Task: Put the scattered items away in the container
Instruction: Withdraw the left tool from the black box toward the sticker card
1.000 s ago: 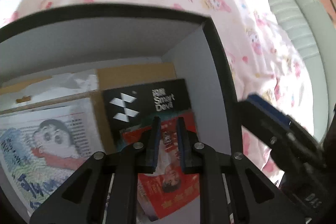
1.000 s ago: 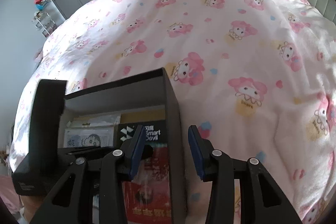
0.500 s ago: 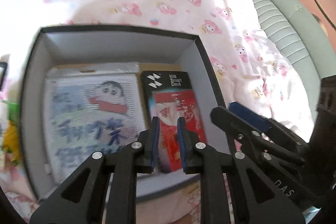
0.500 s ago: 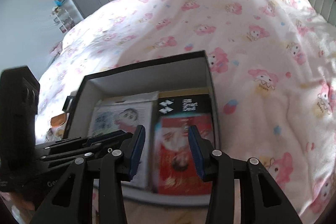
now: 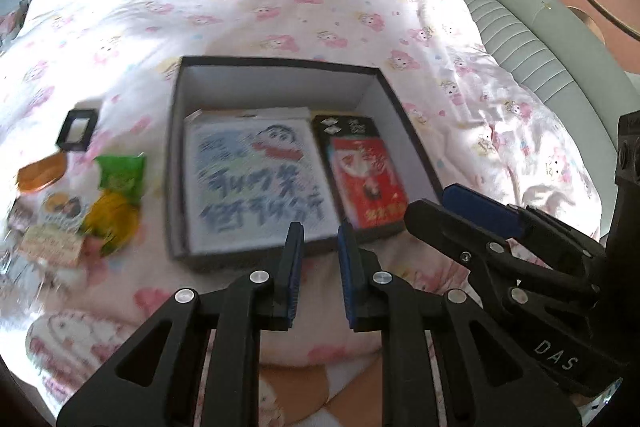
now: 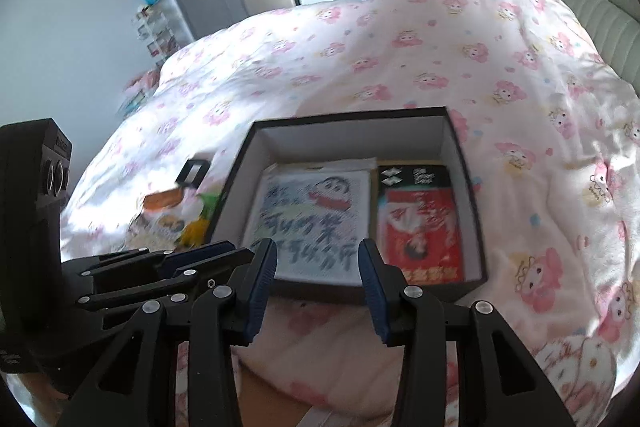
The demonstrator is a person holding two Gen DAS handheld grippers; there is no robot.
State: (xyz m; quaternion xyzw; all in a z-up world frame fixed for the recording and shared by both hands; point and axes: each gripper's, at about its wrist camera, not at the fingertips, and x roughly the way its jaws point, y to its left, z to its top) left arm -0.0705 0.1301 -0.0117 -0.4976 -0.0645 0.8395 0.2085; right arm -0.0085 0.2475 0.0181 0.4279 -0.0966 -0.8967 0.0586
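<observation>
Both the left claw (image 5: pixel 318 259) and the right claw (image 6: pixel 316 263) are slightly open and empty; the box (image 5: pixel 384 83) lies at 12 o'clock, the snack packets (image 5: pixel 116 195) at 9 o'clock.

The box (image 5: pixel 404 131) is black outside and pale grey-white inside. In it lie a white sheet (image 5: pixel 256 183) with blue lettering and a cartoon boy in a red scarf, a red packet (image 5: pixel 368 183), and a black carton (image 5: pixel 346 125) with white marks. The quilt (image 6: pixel 400 67) is white with pink cartoon figures. Beside the box are a green packet (image 5: pixel 122 173), a yellow packet (image 5: pixel 114 221) and an orange lid (image 5: pixel 42 173). Both grippers are black with blue pads (image 6: pixel 262 277).
</observation>
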